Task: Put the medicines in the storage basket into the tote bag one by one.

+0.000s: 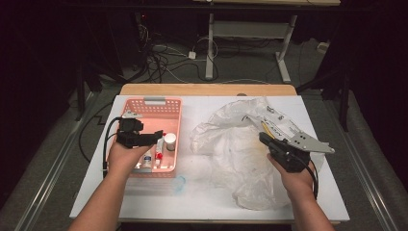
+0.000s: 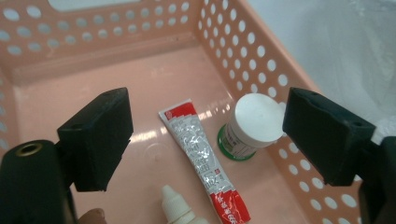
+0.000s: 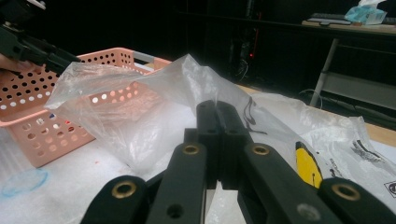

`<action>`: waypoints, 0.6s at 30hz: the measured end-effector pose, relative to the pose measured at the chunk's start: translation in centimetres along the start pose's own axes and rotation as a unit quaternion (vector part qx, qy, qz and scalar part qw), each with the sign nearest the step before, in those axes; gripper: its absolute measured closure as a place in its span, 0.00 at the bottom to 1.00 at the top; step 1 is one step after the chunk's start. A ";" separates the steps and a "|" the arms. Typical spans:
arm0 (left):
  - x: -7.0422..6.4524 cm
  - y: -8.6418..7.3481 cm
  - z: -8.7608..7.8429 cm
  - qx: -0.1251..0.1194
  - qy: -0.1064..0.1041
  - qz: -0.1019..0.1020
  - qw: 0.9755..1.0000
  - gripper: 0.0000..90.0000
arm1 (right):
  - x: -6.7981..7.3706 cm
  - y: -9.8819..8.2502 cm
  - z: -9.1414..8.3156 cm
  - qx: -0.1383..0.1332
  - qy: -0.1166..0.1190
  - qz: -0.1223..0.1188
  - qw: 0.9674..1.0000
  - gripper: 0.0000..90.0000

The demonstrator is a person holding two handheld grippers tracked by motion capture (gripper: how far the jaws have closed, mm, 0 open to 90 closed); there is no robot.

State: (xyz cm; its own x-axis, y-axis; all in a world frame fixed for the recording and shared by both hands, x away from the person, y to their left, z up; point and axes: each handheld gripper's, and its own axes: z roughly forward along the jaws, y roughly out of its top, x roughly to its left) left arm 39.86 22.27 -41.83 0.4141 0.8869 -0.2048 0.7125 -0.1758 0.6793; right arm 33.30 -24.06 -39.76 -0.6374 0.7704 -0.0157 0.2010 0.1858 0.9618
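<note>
The left gripper hangs over the pink basket at the table's left, jaws wide and holding nothing. The right gripper is clamped on the clear plastic bag at the right. In the basket lie a red-and-silver tube, a white-capped jar and a small dropper bottle.

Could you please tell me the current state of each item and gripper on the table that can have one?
Pink basket: upright, open-topped, holding small items.
Tube: lying flat on the basket floor.
White-lidded jar: upright, lid on.
Dropper bottle: cap on.
Plastic bag: crumpled, its edge pinched and lifted.
Left gripper: jaws open over the basket, nothing between them.
Right gripper: jaws shut on the plastic bag.
</note>
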 end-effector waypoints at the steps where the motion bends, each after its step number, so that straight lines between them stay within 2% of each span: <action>1: 0.0 0.0 0.0 0.000 0.000 0.000 1.000 0.18 | 0.0 0.0 0.0 0.000 0.000 0.000 1.000 1.00; 4: 0.2 0.2 0.5 0.023 -0.002 -0.007 1.000 0.22 | -0.1 0.1 -0.1 -0.001 -0.002 0.002 1.000 1.00; 5: 0.3 0.4 0.9 0.043 0.002 -0.006 0.999 0.23 | -0.2 0.1 -0.1 -0.003 -0.002 0.003 1.000 1.00; 6: 0.3 0.4 0.9 0.043 0.002 -0.006 0.999 0.24 | -0.2 0.1 -0.1 -0.003 -0.002 0.003 1.000 1.00; 11: 0.7 0.6 2.0 0.087 -0.001 -0.019 0.996 0.30 | -0.2 0.3 -0.4 -0.007 -0.004 0.002 1.000 1.00; 13: 0.8 0.7 2.3 0.103 -0.002 -0.025 0.994 0.31 | -0.3 0.3 -0.4 -0.009 -0.004 0.002 1.000 1.00; 18: 0.9 0.9 3.4 0.150 -0.003 -0.030 0.988 0.38 | -0.2 0.4 -0.5 -0.010 -0.003 0.002 1.000 1.00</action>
State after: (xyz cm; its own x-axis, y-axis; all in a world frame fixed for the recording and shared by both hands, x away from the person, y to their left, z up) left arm 42.75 21.50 -43.79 0.3685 0.8973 -0.2430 0.8714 -0.2423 0.4266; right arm 33.15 -24.48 -39.25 -0.6320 0.7748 -0.0142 0.1884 0.1714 0.9670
